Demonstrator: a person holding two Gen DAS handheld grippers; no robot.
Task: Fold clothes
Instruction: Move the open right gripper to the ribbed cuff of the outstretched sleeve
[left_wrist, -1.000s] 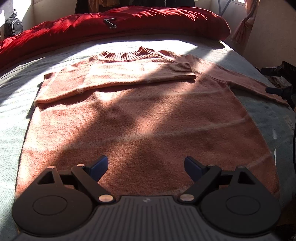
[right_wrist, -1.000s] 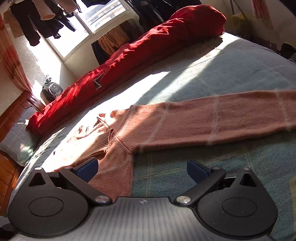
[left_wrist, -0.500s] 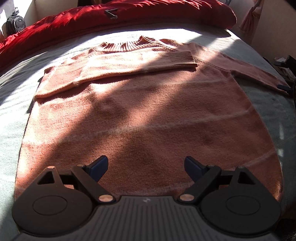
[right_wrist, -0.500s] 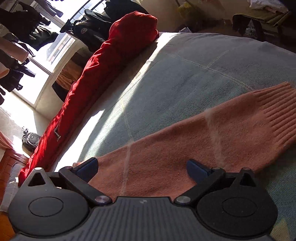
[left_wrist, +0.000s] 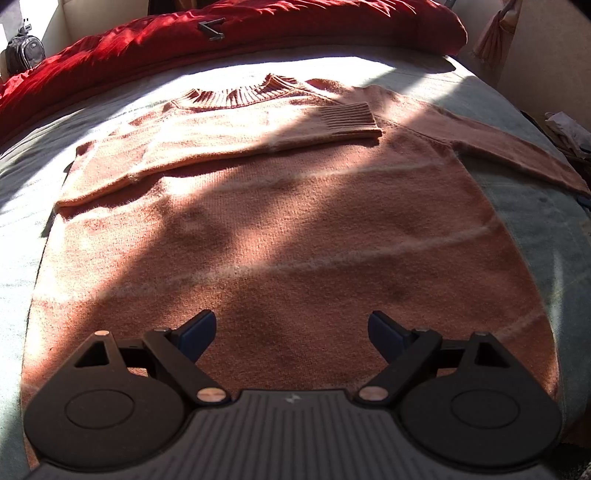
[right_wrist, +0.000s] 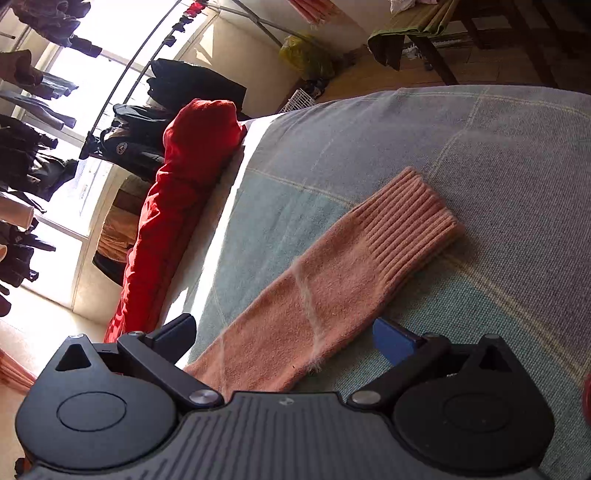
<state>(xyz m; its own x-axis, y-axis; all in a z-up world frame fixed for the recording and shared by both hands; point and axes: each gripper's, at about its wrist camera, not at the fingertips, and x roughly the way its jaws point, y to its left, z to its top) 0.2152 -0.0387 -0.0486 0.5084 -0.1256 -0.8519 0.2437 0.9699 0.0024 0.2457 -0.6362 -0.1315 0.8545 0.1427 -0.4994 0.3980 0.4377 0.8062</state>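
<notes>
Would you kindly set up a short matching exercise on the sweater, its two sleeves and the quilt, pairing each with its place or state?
Things:
1. sleeve folded over
2. sleeve stretched out
3. red quilt
4. left gripper

Places or states:
A. bunched along the far edge of the bed
B. lying across the chest of the sweater
C. open, above the sweater's bottom hem
D. flat on the blue-grey bedcover, between the open jaws of the right gripper

Pairs: 1-B, 2-D, 3-A, 4-C
</notes>
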